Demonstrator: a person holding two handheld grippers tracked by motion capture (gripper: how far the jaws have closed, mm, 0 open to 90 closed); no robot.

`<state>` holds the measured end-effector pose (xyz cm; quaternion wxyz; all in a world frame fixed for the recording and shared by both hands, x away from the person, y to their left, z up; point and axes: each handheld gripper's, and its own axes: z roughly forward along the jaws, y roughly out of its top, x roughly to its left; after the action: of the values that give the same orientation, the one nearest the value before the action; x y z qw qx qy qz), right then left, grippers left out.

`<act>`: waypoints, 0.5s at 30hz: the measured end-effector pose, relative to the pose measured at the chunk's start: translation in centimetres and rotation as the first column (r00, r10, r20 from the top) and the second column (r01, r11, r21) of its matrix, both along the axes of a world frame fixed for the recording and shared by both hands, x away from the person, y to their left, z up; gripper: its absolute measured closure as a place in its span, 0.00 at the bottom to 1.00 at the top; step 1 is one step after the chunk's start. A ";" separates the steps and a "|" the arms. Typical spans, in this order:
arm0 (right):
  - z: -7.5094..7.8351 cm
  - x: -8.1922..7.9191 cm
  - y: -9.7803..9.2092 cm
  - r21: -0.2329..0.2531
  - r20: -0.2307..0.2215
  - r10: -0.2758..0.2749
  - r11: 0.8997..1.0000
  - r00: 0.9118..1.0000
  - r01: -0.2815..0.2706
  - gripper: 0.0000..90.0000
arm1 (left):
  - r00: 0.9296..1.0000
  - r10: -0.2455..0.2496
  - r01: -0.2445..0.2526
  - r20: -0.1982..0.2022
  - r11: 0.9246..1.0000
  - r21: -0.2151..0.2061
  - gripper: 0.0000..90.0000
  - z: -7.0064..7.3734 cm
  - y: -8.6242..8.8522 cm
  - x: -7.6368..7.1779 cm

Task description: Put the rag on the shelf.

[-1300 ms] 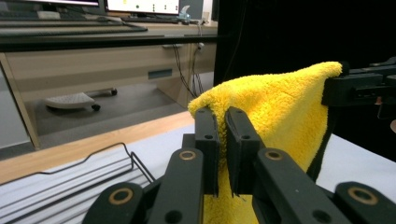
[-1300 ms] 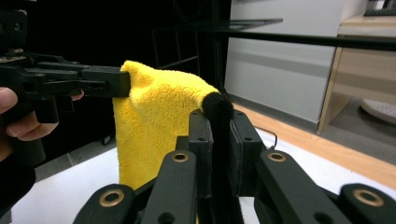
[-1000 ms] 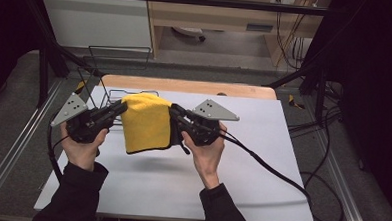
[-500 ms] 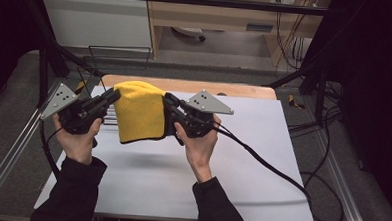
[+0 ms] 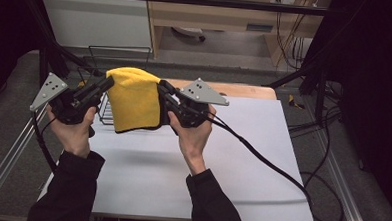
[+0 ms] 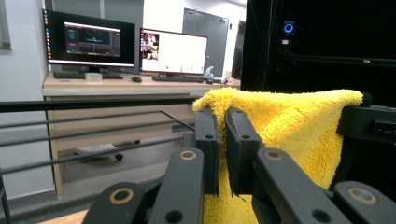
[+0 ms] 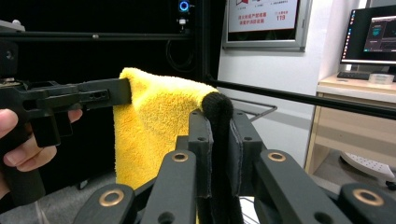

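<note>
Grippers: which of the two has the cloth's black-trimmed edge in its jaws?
The right gripper: its jaws close on the black trim of the yellow cloth. The left gripper pinches plain yellow pile at the opposite top corner.

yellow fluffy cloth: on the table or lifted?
Lifted. The yellow fluffy cloth hangs between the left gripper and right gripper, above the white table.

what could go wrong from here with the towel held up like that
1. The left gripper pinches only a thin bit of the towel near its top corner, so a pull apart may slip it free.
2. The right gripper grips just the dark edge trim, which looks equally easy to lose.
3. The towel's hanging end sits close to the wire rack and might snag if lowered.
</note>
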<state>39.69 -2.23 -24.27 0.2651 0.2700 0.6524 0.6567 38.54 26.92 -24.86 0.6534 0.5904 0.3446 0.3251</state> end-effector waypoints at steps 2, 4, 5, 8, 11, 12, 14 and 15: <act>0.4 0.2 0.2 0.005 0.004 -0.001 1.000 1.000 0.001 0.91 | 1.000 0.004 -0.004 0.010 1.000 0.001 0.94 0.3 0.1 0.1; 0.7 0.3 0.3 0.008 0.010 0.004 1.000 1.000 -0.005 0.91 | 1.000 0.012 -0.012 0.017 1.000 -0.002 0.94 0.6 0.2 0.2; 0.9 0.3 0.4 0.011 0.012 0.006 1.000 1.000 -0.006 0.91 | 1.000 0.013 -0.013 0.020 1.000 -0.008 0.94 0.9 0.3 0.3; 1.5 0.5 0.8 0.007 0.030 0.004 1.000 1.000 -0.004 0.91 | 0.999 0.022 -0.022 0.032 1.000 -0.008 0.94 1.4 0.6 0.4; 2.1 0.6 1.1 0.015 0.039 -0.002 1.000 0.999 0.001 0.91 | 0.998 0.030 -0.029 0.047 1.000 -0.011 0.94 2.0 0.8 0.5; 2.2 0.6 1.3 0.018 0.045 -0.003 1.000 0.999 0.002 0.91 | 0.998 0.033 -0.033 0.053 0.999 -0.014 0.94 2.2 0.9 0.6; 2.5 0.7 1.5 0.022 0.053 -0.002 1.000 0.999 0.001 0.91 | 0.997 0.036 -0.034 0.063 0.999 -0.022 0.94 2.4 1.1 0.6; 2.6 0.7 1.6 0.024 0.055 -0.001 1.000 0.998 0.000 0.91 | 0.997 0.037 -0.035 0.070 0.999 -0.027 0.94 2.6 1.2 0.6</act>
<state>40.39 -0.60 -21.62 0.2800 0.2552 0.6368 0.6716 39.13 28.11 -22.25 0.6669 0.5637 0.3361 0.3529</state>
